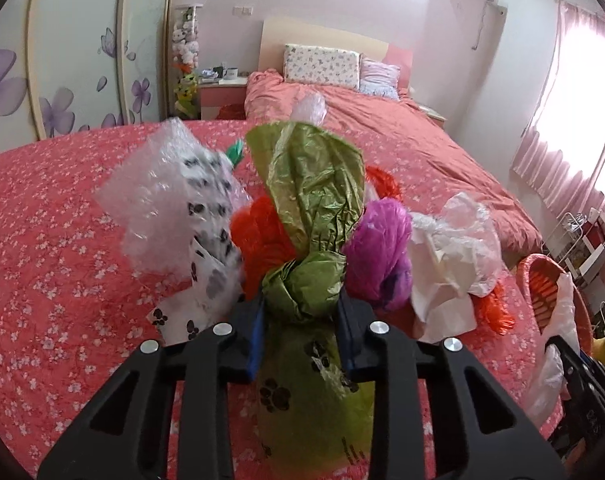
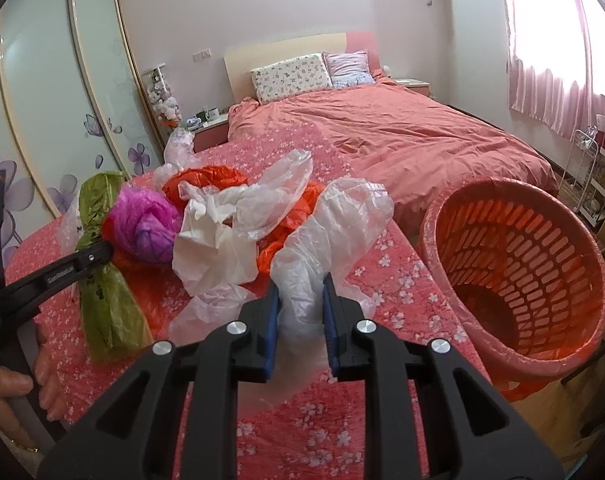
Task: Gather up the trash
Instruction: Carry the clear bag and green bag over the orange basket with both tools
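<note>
Green plastic bag [image 1: 314, 240] clamped in left gripper [image 1: 300, 334]; clear bag [image 2: 326, 240] pinched in right gripper [image 2: 301, 320], for the basket [image 2: 514, 280] at three o'clock.

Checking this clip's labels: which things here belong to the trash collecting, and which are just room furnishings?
Part of the job:
- green bag, in the left gripper
- clear bag, in the right gripper
- purple bag
- orange bag
- bubble wrap
- orange basket

Just there:
- pillows
- nightstand
- curtains
</note>
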`<action>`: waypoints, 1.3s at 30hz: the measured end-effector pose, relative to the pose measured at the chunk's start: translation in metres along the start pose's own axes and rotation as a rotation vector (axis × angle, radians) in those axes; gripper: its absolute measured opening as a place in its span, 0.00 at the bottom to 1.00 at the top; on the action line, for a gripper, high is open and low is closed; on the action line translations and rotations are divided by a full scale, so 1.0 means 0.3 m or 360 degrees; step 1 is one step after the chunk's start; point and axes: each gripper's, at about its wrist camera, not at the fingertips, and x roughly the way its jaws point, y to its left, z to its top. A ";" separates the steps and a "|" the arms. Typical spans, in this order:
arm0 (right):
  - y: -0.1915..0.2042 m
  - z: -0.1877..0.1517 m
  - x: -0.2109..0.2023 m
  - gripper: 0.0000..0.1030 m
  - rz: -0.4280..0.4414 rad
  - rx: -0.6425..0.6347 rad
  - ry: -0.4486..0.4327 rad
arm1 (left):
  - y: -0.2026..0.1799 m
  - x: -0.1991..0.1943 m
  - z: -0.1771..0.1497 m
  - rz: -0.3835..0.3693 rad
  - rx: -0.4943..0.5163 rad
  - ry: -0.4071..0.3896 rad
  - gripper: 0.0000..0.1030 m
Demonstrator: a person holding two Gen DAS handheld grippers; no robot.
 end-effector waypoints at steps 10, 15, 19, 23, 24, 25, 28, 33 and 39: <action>-0.006 0.046 -0.099 0.20 0.0027 -0.0015 -0.0112 | -0.056 -0.115 0.019 -0.0038 0.0051 -0.0096 0.28; -0.028 0.057 -0.137 0.20 0.0020 -0.0010 -0.0149 | -0.094 -0.155 0.026 -0.0078 0.0080 -0.0121 0.28; -0.066 0.069 -0.162 0.20 0.0000 0.0006 -0.0178 | -0.164 -0.191 0.026 -0.0152 0.0122 -0.0142 0.28; -0.121 0.087 -0.189 0.20 -0.0041 0.0028 -0.0213 | -0.247 -0.211 0.027 -0.0242 0.0177 -0.0154 0.28; -0.133 0.089 -0.194 0.20 -0.0048 0.0035 -0.0220 | -0.268 -0.211 0.027 -0.0266 0.0189 -0.0150 0.28; -0.156 0.095 -0.200 0.20 -0.0063 0.0049 -0.0230 | -0.298 -0.208 0.029 -0.0301 0.0202 -0.0142 0.28; -0.214 0.107 -0.212 0.20 -0.0104 0.0086 -0.0249 | -0.376 -0.194 0.029 -0.0377 0.0246 -0.0126 0.28; -0.313 0.118 -0.223 0.20 -0.0185 0.0125 -0.0274 | -0.499 -0.153 0.019 -0.0485 0.0329 -0.0097 0.28; -0.435 0.115 -0.215 0.20 -0.0271 0.0176 -0.0273 | -0.644 -0.081 0.002 -0.0609 0.0389 -0.0048 0.28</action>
